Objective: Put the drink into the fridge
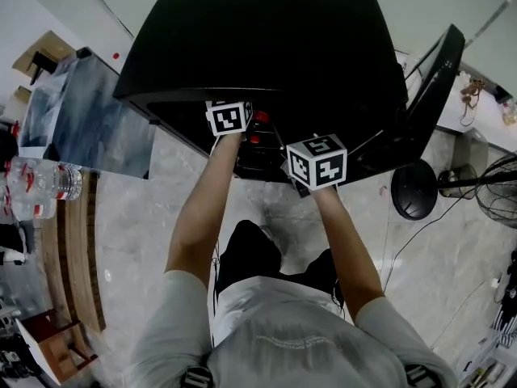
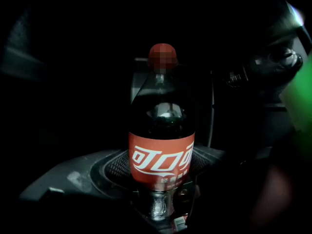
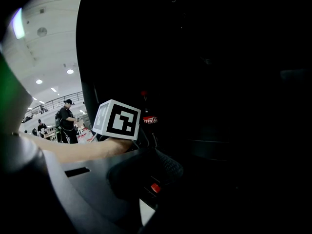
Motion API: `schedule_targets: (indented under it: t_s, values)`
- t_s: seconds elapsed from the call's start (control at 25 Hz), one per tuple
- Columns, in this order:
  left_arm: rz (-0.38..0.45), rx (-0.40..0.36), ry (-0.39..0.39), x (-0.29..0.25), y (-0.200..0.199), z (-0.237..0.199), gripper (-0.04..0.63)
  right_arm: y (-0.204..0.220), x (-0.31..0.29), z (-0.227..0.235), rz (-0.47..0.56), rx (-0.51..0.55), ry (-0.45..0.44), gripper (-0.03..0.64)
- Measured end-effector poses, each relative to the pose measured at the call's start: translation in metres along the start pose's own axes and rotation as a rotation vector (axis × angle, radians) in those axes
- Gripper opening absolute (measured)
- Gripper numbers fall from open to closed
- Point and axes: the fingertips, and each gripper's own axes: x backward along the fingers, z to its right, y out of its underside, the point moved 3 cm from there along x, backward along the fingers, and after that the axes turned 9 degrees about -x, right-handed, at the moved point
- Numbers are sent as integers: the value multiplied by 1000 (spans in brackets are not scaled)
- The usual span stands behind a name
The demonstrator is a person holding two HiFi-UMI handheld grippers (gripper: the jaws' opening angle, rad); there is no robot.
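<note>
Both bare forearms reach up the middle of the head view, the left forearm (image 1: 198, 217) beside the right forearm (image 1: 347, 241). The left gripper (image 2: 160, 177) clamps an upright cola bottle (image 2: 161, 130) at frame centre. The right gripper (image 1: 317, 162) shows one dark jaw low in its own view; the other is lost in shadow.

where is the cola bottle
In the left gripper view the cola bottle stands upright, clamped by the left gripper, at the opening of the dark fridge.

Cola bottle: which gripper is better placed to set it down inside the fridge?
Left. The left gripper is shut on the cola bottle, upright inside the dark fridge. The right gripper beside it shows no drink between its jaws.
</note>
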Motion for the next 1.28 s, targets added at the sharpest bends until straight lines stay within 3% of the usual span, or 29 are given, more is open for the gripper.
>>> schedule_targets:
  t_s: [0.52, 0.88, 1.08, 1.28]
  values:
    - [-128, 51, -23, 16, 13, 5, 313, 0, 15, -9, 5, -21, -26, 2]
    - [-149, 106, 39, 55, 20, 24, 313, -3, 40, -28, -16, -6, -15, 2]
    - [-167, 26, 77, 93, 11, 41, 311, -14, 61, -47, -19, 16, -22, 1]
    - [-172, -33, 61, 144, -1, 53, 184, -21, 94, -71, -29, 46, -34, 1]
